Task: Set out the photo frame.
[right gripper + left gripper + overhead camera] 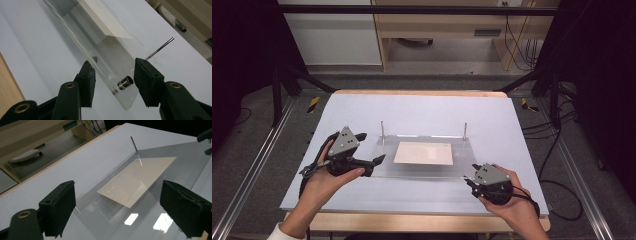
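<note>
Even overhead light, glare patches

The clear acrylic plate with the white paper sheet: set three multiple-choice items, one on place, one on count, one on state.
1. Where does the white paper sheet lie?
A on the clear acrylic plate
B on the floor
C in a hand

2. How many thin metal pins stand at the plate's far edge?
A one
B two
C four

3. How is the left gripper?
A shut on the sheet
B open
C shut on a pin

Key: 1 A, the sheet sits mid-plate; 2 B, a pin stands near each far corner; 3 B, its jaws stand apart, holding nothing.
</note>
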`<state>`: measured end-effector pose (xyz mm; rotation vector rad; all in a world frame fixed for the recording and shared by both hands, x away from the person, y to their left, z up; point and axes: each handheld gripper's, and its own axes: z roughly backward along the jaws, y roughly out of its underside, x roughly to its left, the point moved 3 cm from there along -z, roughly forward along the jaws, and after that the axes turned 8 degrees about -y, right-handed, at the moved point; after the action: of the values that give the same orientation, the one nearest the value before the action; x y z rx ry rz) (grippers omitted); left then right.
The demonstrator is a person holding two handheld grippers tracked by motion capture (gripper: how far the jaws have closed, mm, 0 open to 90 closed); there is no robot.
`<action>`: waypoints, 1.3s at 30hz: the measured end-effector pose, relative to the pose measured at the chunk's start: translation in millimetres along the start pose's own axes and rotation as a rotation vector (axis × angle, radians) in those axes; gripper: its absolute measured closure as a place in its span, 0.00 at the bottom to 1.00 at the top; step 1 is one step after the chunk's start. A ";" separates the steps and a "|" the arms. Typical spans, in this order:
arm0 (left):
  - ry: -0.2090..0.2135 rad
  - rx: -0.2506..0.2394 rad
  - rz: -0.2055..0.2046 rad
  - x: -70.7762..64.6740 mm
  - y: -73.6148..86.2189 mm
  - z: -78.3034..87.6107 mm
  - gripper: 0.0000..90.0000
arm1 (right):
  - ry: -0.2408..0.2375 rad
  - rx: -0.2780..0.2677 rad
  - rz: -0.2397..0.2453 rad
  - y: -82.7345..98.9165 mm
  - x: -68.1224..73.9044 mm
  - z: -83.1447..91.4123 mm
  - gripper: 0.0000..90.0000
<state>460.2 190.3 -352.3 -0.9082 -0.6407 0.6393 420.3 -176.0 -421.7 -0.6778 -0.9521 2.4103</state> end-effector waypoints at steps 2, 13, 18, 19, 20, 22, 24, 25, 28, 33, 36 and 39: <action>0.002 0.002 -0.013 -2.9 0.3 1.9 0.14 | -0.008 0.007 -0.002 -2.3 -2.1 0.7 0.59; 0.022 0.005 -0.124 -19.9 0.1 7.2 0.17 | -0.041 0.006 -0.020 -10.0 -11.5 3.4 0.59; 0.035 0.025 -0.197 -30.3 4.6 6.7 0.26 | -0.052 0.002 -0.036 -13.1 -15.6 4.5 0.59; 0.036 0.035 -0.220 -33.0 6.2 6.4 0.28 | -0.054 0.002 -0.039 -14.0 -16.5 4.9 0.59; 0.037 0.036 -0.229 -34.7 7.1 6.0 0.28 | -0.058 0.000 -0.042 -15.1 -18.0 5.2 0.59; 0.036 0.040 -0.254 -38.5 9.1 5.6 0.32 | -0.064 -0.002 -0.045 -16.7 -20.0 5.7 0.59; 0.038 0.053 -0.277 -42.0 11.4 4.0 0.34 | -0.067 -0.003 -0.052 -18.0 -21.6 6.3 0.59; 0.038 0.057 -0.283 -43.4 12.4 3.3 0.36 | -0.067 -0.001 -0.052 -18.5 -22.2 6.6 0.59; 0.020 0.066 -0.303 -46.1 14.8 -0.1 0.41 | -0.071 0.001 -0.053 -18.5 -22.3 6.4 0.59; 0.002 0.078 -0.329 -50.0 17.2 -5.9 0.50 | -0.078 0.002 -0.054 -19.7 -23.5 6.4 0.59; 0.006 0.074 -0.325 -52.8 16.9 -7.2 0.54 | -0.080 -0.001 -0.065 -21.7 -26.2 7.2 0.59; 0.000 0.071 -0.336 -54.6 16.1 -9.3 0.56 | -0.086 -0.006 -0.072 -23.9 -28.8 7.7 0.59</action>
<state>428.3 153.2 -382.8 -0.7132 -0.7462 0.3584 443.5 -180.5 -391.7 -0.5359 -1.0011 2.3909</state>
